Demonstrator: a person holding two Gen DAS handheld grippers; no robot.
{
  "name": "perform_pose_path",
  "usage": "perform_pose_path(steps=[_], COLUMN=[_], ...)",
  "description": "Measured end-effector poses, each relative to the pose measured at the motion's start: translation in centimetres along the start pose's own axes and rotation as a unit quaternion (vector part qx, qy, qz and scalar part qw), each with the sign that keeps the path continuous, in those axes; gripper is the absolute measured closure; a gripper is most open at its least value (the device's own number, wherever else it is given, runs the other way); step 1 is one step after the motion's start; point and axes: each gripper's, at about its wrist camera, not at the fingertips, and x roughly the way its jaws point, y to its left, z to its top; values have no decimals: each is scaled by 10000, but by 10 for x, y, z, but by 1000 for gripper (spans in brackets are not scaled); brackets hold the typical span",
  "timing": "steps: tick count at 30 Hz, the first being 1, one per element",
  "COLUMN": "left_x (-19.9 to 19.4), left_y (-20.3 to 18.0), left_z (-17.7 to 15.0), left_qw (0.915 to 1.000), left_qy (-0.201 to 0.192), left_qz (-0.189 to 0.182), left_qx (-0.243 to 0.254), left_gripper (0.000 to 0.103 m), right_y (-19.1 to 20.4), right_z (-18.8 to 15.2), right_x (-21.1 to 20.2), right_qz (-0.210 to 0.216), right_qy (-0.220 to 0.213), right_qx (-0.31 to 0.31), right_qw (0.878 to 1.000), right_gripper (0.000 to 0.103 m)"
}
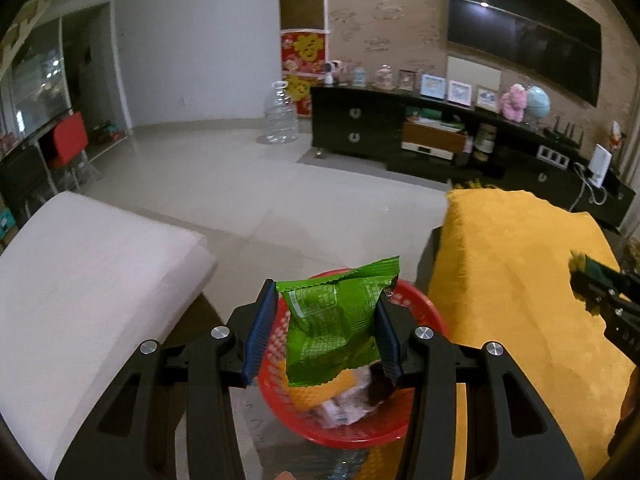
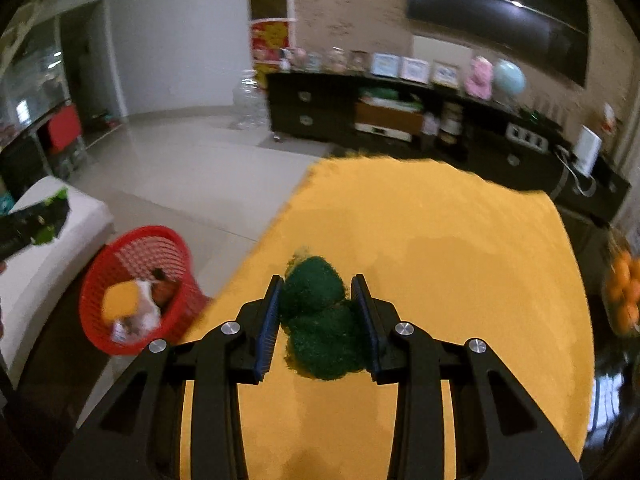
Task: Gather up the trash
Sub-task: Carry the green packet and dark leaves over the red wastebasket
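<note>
My left gripper (image 1: 326,322) is shut on a green snack wrapper (image 1: 336,320), held just above a red plastic basket (image 1: 416,304) on the floor. The basket (image 2: 100,296) holds crumpled paper and other scraps. In the right wrist view my right gripper (image 2: 318,320) is shut on a dark green scouring sponge (image 2: 320,320), lifted over the yellow-covered table (image 2: 440,248). The right gripper (image 1: 588,286) also shows at the right edge of the left wrist view, and the left gripper (image 2: 44,220) with its wrapper at the left edge of the right wrist view.
A white sofa cushion (image 1: 88,280) lies left of the basket. The table's yellow cloth (image 1: 520,272) borders the basket on the right. A dark TV cabinet (image 1: 400,132) with ornaments lines the far wall, and a big empty water bottle (image 1: 280,116) stands on the tiled floor. Oranges (image 2: 624,292) sit far right.
</note>
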Motion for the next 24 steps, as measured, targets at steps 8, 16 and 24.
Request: perform_pose_path(steps=[8,16,24], left_x=[15,37,60], left_y=[13,16,19], left_z=[-2,-10,-22], left_qw=[9998,9988,9964], left_qy=[130,442,840], left_qz=[140,217,80], left_qx=[-52,-8,-81], left_gripper=[59,59,59], right_y=[76,106,124], right_z=[38,48,42], right_x=[24,45,77], right_qz=[681,1230,1491], right_qy=[-149,-92,234], right_qx=[-755,-964,-894], right_qw=[9947,9877,9845], right_gripper=[69,69,69])
